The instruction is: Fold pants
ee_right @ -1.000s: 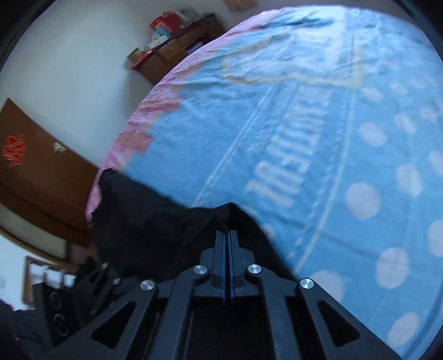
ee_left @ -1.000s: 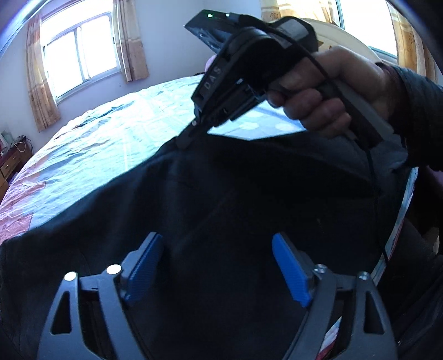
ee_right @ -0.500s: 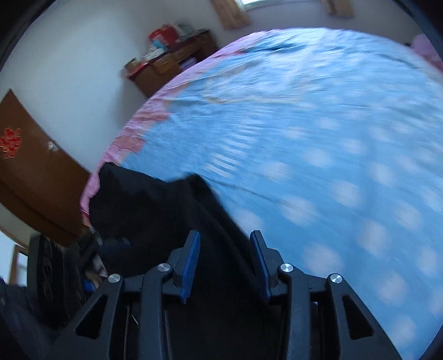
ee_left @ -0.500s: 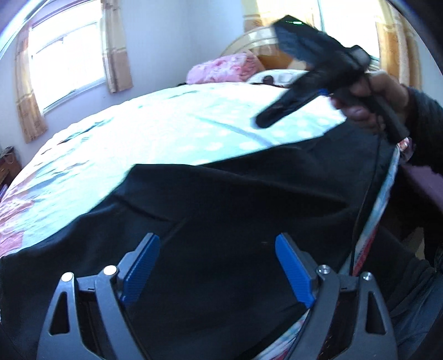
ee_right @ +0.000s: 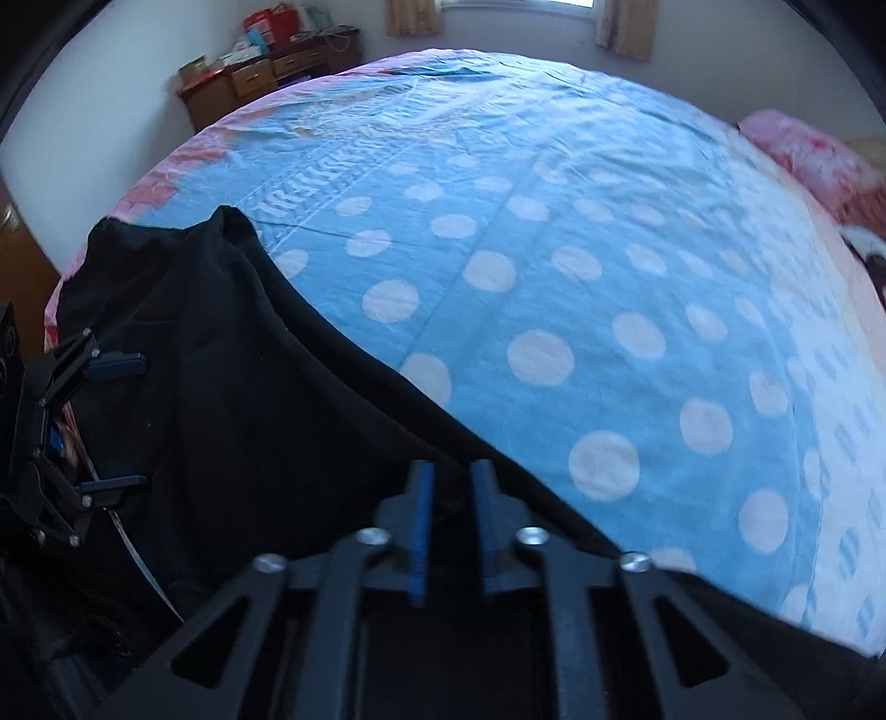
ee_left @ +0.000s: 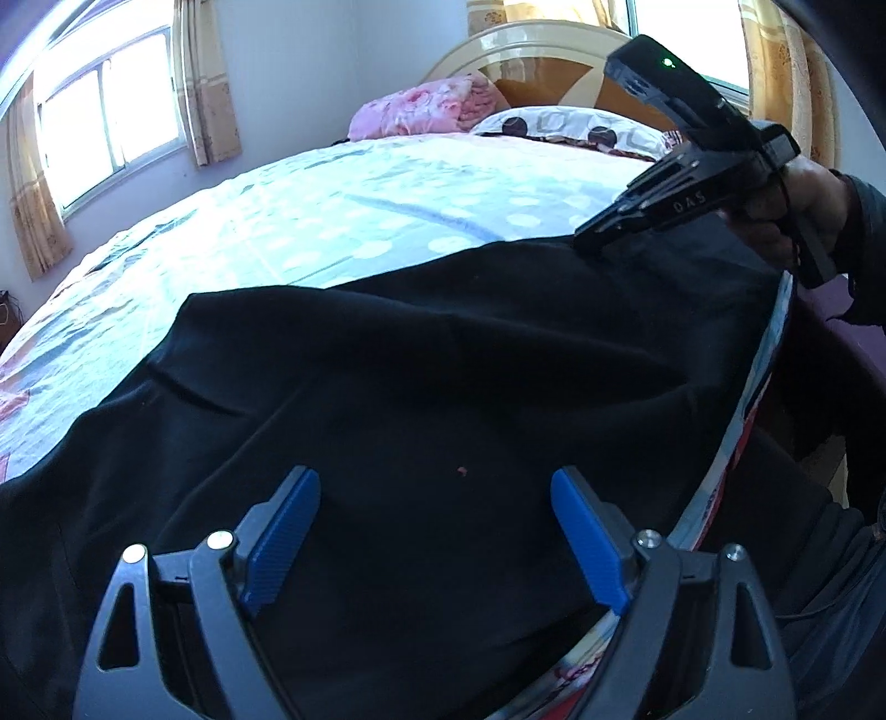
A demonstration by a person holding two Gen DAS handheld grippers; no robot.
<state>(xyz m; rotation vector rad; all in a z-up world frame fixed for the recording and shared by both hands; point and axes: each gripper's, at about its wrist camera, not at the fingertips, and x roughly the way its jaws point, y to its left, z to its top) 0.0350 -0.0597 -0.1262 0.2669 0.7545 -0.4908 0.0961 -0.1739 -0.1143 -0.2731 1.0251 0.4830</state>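
Near the bed's edge, the left tongs (ee_left: pixel 434 540) are hanging wide over the black fabric pants (ee_left: pixel 421 387), gripping nothing. The right tongs (ee_right: pixel 449 526) have just been closing, narrow on the pants' far edge. Pinch one clean layer and pull it taut. The blue polka-dot bedsheet (ee_right: pixel 554 277) is bearing unreadable lettering; "DAS" marks the right tongs.

Bright daylight through curtained window (ee_left: pixel 105 127), pale lilac wall (ee_left: pixel 310 61), cream arched headboard (ee_left: pixel 531 50), wooden dresser (ee_right: pixel 266 77) by white wall, polka-dot blue bedsheet (ee_right: pixel 581 266)
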